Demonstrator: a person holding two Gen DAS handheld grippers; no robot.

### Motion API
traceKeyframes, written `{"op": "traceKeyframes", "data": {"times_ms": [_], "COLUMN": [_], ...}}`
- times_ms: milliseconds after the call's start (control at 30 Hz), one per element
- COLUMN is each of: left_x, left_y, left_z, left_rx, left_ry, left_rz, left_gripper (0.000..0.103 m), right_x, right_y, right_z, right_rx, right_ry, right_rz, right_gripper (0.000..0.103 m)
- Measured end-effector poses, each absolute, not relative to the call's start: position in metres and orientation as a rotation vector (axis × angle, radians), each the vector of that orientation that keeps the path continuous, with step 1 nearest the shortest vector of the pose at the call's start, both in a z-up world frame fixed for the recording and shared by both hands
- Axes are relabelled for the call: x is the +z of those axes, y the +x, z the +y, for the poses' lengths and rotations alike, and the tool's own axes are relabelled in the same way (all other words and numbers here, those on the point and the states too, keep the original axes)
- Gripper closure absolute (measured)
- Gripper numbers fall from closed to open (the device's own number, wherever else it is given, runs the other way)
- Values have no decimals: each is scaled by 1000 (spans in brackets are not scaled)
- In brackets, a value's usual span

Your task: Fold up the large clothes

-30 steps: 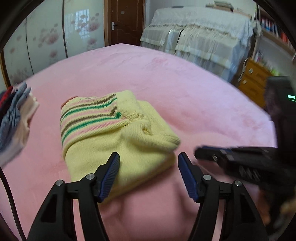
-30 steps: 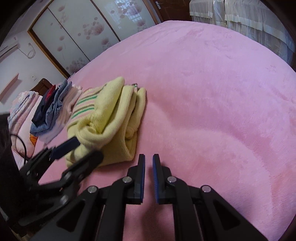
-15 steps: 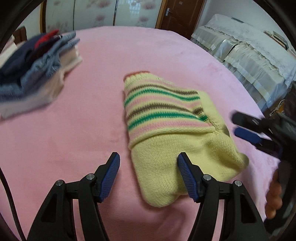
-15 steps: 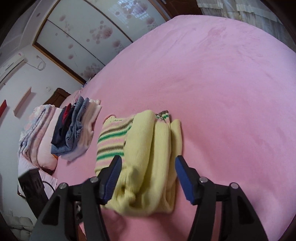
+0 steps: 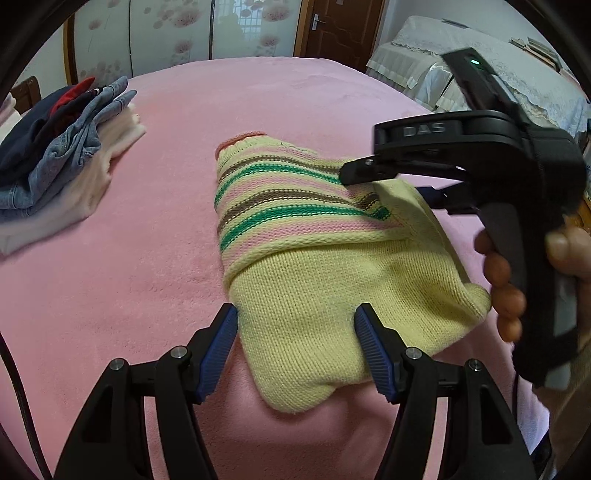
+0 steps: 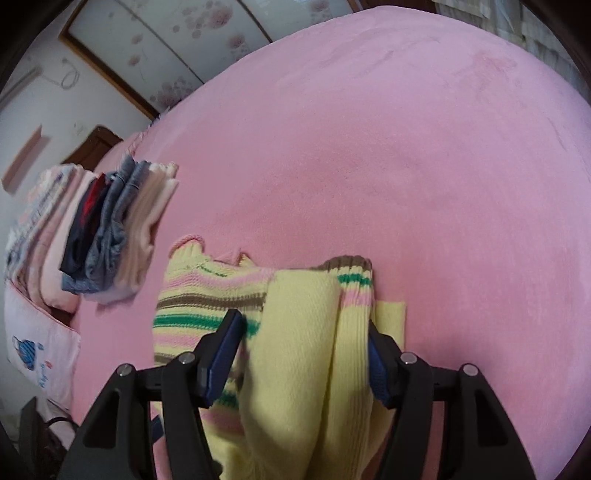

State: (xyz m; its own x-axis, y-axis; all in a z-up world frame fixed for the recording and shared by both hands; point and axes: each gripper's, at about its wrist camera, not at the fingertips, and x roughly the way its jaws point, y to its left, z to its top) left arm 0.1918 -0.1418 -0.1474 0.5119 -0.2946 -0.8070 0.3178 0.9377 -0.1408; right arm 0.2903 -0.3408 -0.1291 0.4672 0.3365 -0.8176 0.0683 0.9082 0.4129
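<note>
A folded yellow knit sweater (image 5: 325, 266) with green, brown and pink stripes lies on the pink bed (image 5: 147, 266). My left gripper (image 5: 297, 350) is open, its jaws spread around the sweater's near yellow end. My right gripper (image 6: 301, 354) is open too, its jaws straddling the thick folded edge of the sweater (image 6: 295, 332). The right gripper also shows in the left wrist view (image 5: 399, 184), held by a hand at the sweater's right side, one finger over the fabric and one under it.
A stack of folded clothes (image 5: 55, 158) with denim on top sits on the bed to the left; it also shows in the right wrist view (image 6: 110, 229). A second bed with white covers (image 5: 480, 62) and a brown door (image 5: 340, 29) stand beyond.
Both grippers have closed in on the sweater. The right gripper went from shut to open and now straddles the folded edge. The left gripper swung round and its jaws now flank the near end.
</note>
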Motion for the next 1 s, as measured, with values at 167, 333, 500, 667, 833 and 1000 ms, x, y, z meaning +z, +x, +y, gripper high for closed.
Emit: {"op": "traceKeyframes", "data": {"times_ms": [167,333,500,667,833,1000], "left_x": [-148,-151,-148,-128,-117,-124], "left_y": [191,190,188,192,199,203], "left_z": [-144,-150,-150,-122,-95,-99], "left_rx": [-364,-370,-386,-423,-409,-380], "left_ry": [34,70,91,-24,-94,-47], "left_rz": [946,932,937,958,972,1012], "left_gripper": [39,39,38,38,38,51], "right_x": [-113,-141,-140,-100,-83,-91], "right_y": [288,286,264,213,166,153], "right_z": [-334,-353,-373,-368,-356,-326], "right_rx": [280,245,202,201,263,254], "right_ry": [335,354,463,386,341,235], "right_rz": [967,995,983,911,891,924], "right_gripper": [80,73,58,58,58,59]}}
